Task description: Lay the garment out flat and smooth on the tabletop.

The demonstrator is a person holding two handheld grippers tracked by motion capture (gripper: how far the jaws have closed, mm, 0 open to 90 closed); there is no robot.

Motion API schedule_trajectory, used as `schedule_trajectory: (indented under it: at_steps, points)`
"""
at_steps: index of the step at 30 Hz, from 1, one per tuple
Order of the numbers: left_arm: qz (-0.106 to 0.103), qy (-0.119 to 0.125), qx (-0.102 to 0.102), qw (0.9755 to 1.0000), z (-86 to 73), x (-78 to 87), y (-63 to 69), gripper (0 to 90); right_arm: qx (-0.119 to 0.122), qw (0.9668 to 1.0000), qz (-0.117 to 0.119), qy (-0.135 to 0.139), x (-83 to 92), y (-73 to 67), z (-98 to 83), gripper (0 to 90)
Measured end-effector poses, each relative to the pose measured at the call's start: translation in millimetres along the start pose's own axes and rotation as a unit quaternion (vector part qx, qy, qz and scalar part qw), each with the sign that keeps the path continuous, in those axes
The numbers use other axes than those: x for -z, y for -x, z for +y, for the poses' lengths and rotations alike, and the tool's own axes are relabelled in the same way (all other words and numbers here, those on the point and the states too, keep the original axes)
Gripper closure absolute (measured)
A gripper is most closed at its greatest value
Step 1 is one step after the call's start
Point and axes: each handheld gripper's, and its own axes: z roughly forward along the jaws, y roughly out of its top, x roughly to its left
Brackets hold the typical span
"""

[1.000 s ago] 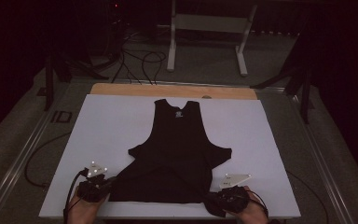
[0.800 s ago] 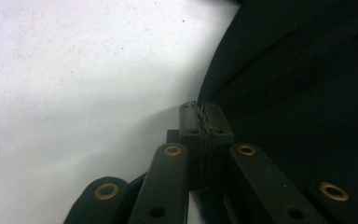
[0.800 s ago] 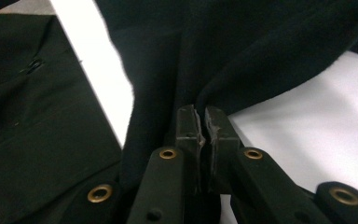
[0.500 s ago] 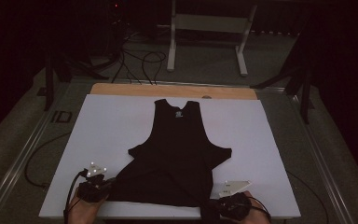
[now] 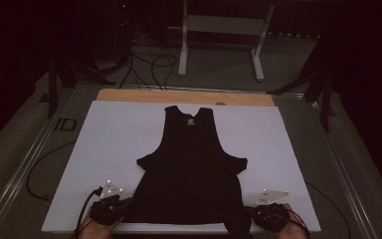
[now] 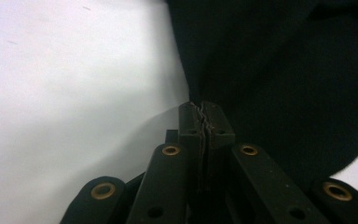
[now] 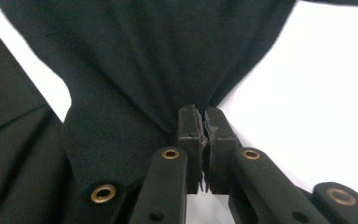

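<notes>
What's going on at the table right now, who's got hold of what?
A person is working a black tank top laid flat on the white table cover, neck end pointing away. The left gripper is shut on the garment's near left hem corner, and the right gripper is shut on the near right corner, where the cloth bunches into its closed jaws. Both hands sit at the table's near edge, one at each bottom corner.
</notes>
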Motion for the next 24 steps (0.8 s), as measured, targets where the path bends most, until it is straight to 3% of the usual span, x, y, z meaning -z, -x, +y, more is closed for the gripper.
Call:
schedule_trajectory:
  at_steps: [4, 7, 9, 11, 14, 15, 16, 19, 24]
  points:
    - [-0.022, -0.002, -0.011, 0.9997, -4.6, 0.8, 8.3, 86.2, -0.016, 0.9998, -0.016, 0.002, 6.6, 7.4, -5.9, 86.8]
    - [-0.022, 0.006, -0.011, 0.9997, -5.0, 1.3, 8.9, 79.0, -0.02, 0.9997, -0.013, 0.002, 7.7, 9.3, -7.2, 85.8]
    - [-0.017, 0.019, -0.002, 0.9997, -3.1, 2.2, 5.1, 65.9, -0.014, 0.9999, -0.004, 0.004, 6.0, 7.6, -5.0, 73.1]
    - [-0.012, 0.036, 0.005, 0.9993, -0.1, 2.6, 0.4, 58.7, -0.013, 0.9998, -0.003, 0.017, 5.0, 7.3, -2.6, 63.7]
    - [-0.001, 0.049, 0.012, 0.9987, 5.0, 0.4, -2.9, 46.7, -0.033, 0.9981, -0.001, 0.051, 4.6, 9.9, 2.9, 53.6]
    - [0.006, 0.06, 0.01, 0.9982, 9.9, -2.6, -5.0, 46.7, -0.033, 0.9981, -0.001, 0.051, 4.6, 9.9, 2.9, 53.6]
    - [0.004, 0.063, 0.008, 0.9979, 12.6, -4.9, -5.4, 42.4, -0.045, 0.9965, -0.005, 0.07, 3.9, 12.1, 6.1, 51.8]
    - [0.004, 0.058, -0.007, 0.9983, 20.9, -16.5, -3.2, 36.6, -0.056, 0.9951, -0.018, 0.08, -0.7, 14.5, 10.8, 51.1]
    - [0.015, 0.05, -0.029, 0.9982, 33.0, -36.9, 0.3, 32.9, -0.048, 0.9958, -0.053, 0.057, -11.4, 12.4, 18.0, 50.1]
